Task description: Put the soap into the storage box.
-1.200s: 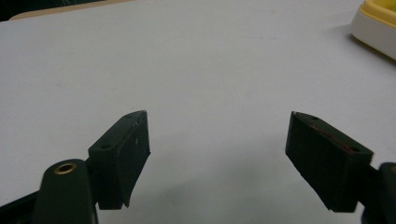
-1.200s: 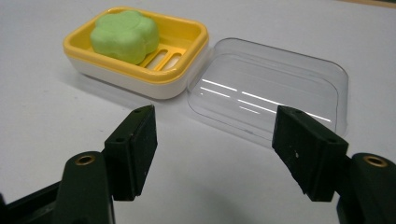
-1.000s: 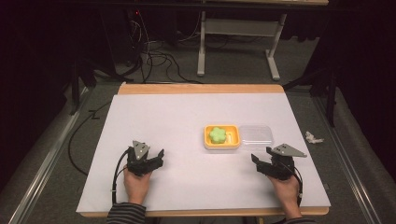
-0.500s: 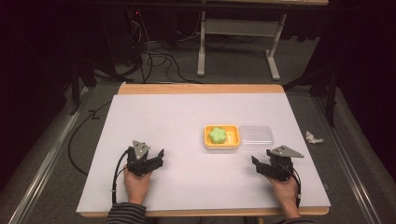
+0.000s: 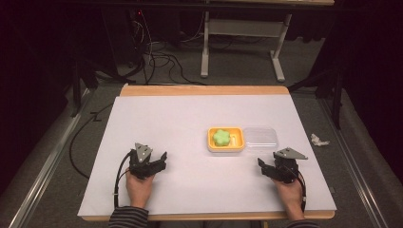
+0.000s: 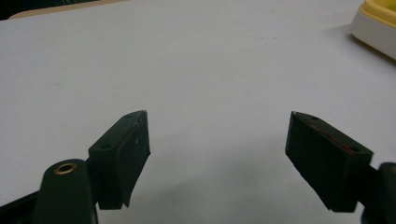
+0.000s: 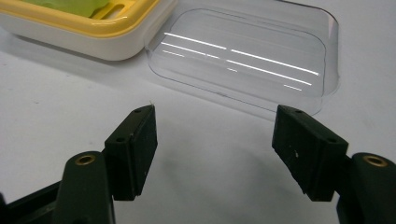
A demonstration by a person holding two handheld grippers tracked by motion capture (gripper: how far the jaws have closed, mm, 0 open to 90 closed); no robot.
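A yellow dish (image 5: 236, 139) holding a green flower-shaped soap (image 5: 221, 137) rests right of the table's middle. Its clear plastic lid (image 5: 260, 137) lies flat against the dish's right side. In the right gripper view the dish (image 7: 84, 25) sits at upper left, the lid (image 7: 243, 56) just beyond the jaws. My right gripper (image 5: 266, 167) rests open on the white table, a little in front of the lid, nothing between its jaws. My left gripper (image 5: 159, 160) rests open at the front left, well apart from the dish, whose corner (image 6: 376, 23) shows at the upper right.
The white table top (image 5: 166, 123) has a wooden far edge (image 5: 204, 90). A crumpled bit of paper (image 5: 317, 140) lies off the table's right side. Cables (image 5: 157, 52) and a desk frame (image 5: 242, 35) stand on the floor beyond.
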